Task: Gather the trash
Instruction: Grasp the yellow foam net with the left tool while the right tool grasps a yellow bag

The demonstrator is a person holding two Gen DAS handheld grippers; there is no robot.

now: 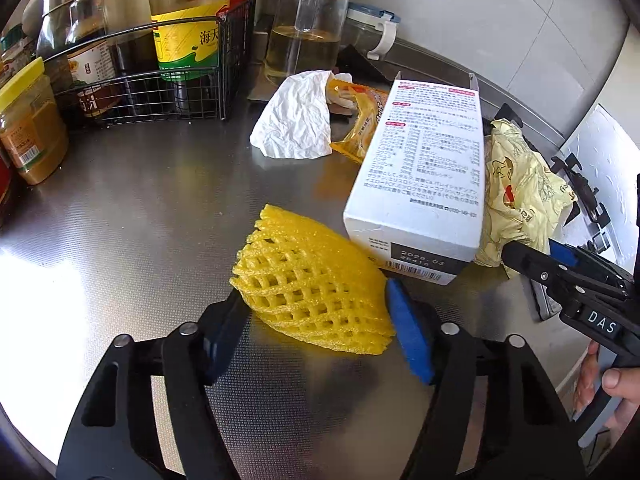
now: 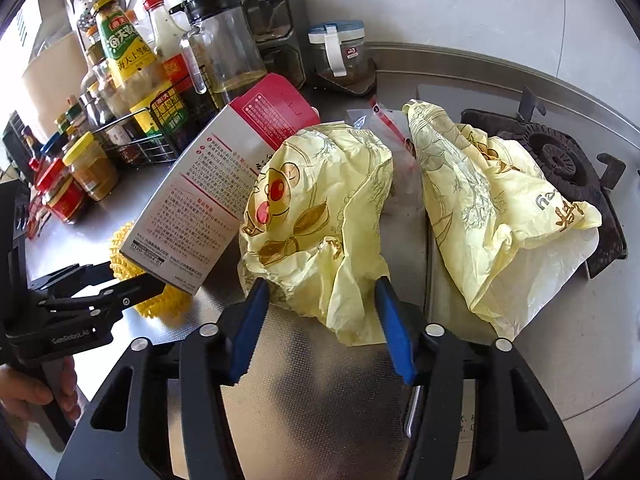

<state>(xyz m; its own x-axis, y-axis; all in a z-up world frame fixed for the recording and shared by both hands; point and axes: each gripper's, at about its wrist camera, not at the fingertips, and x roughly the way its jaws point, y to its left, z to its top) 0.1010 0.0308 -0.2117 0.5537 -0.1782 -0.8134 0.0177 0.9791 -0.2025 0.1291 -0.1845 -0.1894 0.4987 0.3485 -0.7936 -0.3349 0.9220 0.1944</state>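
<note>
A yellow foam fruit net (image 1: 316,284) lies on the steel counter (image 1: 140,208). My left gripper (image 1: 316,320) is open, its blue pads on either side of the net's near end. A white printed box (image 1: 420,184) lies behind the net, with a crumpled white tissue (image 1: 296,120) and an orange snack wrapper (image 1: 360,120) beyond it. In the right wrist view my right gripper (image 2: 320,316) is open around the near edge of a crumpled yellow paper wrapper (image 2: 320,216). A second yellow wrapper (image 2: 492,216) lies to its right. The box (image 2: 200,200) and net (image 2: 160,300) show at left.
A wire rack (image 1: 160,80) with sauce bottles and jars stands at the back left. A glass oil jug (image 1: 304,24) and a small clip-lid jar (image 1: 368,28) stand by the wall. A gas stove burner (image 2: 556,160) sits at the right, partly under the second wrapper.
</note>
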